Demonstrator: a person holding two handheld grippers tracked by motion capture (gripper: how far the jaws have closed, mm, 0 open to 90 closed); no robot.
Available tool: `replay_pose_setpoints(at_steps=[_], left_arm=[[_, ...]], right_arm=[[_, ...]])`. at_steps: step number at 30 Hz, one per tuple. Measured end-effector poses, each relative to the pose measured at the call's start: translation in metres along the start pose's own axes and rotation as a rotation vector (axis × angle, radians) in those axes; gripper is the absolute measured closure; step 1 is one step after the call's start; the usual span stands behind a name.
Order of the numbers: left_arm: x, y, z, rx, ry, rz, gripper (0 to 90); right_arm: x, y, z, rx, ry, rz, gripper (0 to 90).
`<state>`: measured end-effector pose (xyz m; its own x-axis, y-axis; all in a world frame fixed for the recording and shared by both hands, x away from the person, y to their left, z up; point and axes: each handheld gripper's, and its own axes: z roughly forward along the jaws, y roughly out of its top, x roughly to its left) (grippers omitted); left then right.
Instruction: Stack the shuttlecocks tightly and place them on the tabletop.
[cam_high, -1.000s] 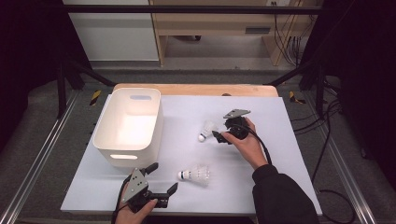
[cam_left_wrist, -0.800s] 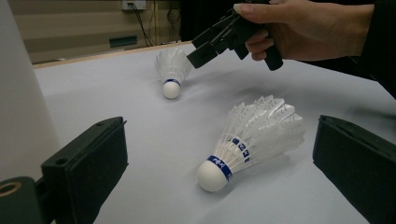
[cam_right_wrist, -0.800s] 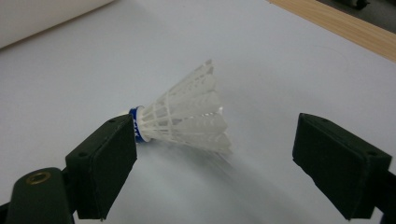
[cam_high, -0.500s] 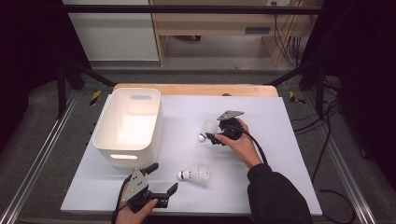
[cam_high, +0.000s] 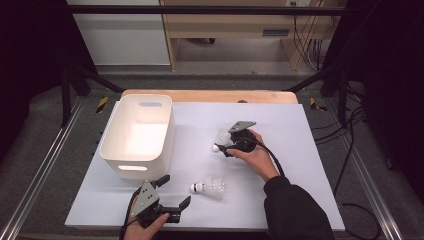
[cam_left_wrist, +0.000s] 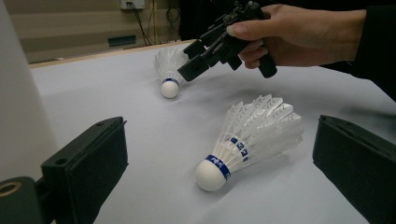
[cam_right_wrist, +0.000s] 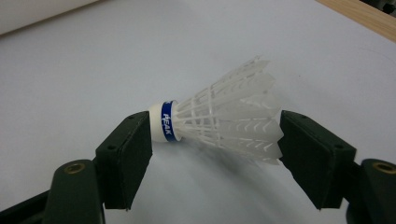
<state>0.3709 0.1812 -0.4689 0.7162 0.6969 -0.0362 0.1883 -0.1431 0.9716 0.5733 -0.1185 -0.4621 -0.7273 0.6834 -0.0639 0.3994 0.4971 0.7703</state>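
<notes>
Right gripper jaws spread around far shuttlecock — left gripper spread, mid-sheet.

The high view looks from above the person's side, forward and down on the whole table, and reaches to the floor behind its far edge. The left gripper view sits low and close at the near edge; it faces across the white surface to the far edge, past the near shuttlecock. It shares with the high view the far shuttlecock and the right gripper. The right gripper view is very near, looking down on that same far shuttlecock.
</notes>
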Motion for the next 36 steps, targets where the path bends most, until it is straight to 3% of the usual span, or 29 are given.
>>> replay_pose_setpoints(at_steps=[5,9,14,23,29,36], left_arm=[[0.0,0.0,0.0,0.0,0.0,0.001,3.0],[0.0,0.0,0.0,0.0,0.0,0.001,3.0],[-0.001,0.0,0.0,0.001,0.001,0.007,3.1],[-0.002,0.0,0.0,0.003,0.0,0.01,3.1],[-0.001,0.0,0.0,0.003,0.003,0.007,3.1],[-0.001,0.0,0.0,0.004,0.006,0.008,3.1]], right_arm=[[0.0,0.0,-0.007,0.019,0.012,-0.029,36.8],[0.001,-0.001,-0.016,0.02,0.023,-0.04,49.6],[0.005,-0.005,-0.025,0.035,0.068,-0.055,63.7],[0.015,-0.016,-0.025,0.058,0.11,-0.044,88.1],[0.021,-0.022,-0.036,0.029,0.138,-0.035,90.0],[0.037,-0.04,-0.074,-0.028,0.158,-0.032,90.0]])
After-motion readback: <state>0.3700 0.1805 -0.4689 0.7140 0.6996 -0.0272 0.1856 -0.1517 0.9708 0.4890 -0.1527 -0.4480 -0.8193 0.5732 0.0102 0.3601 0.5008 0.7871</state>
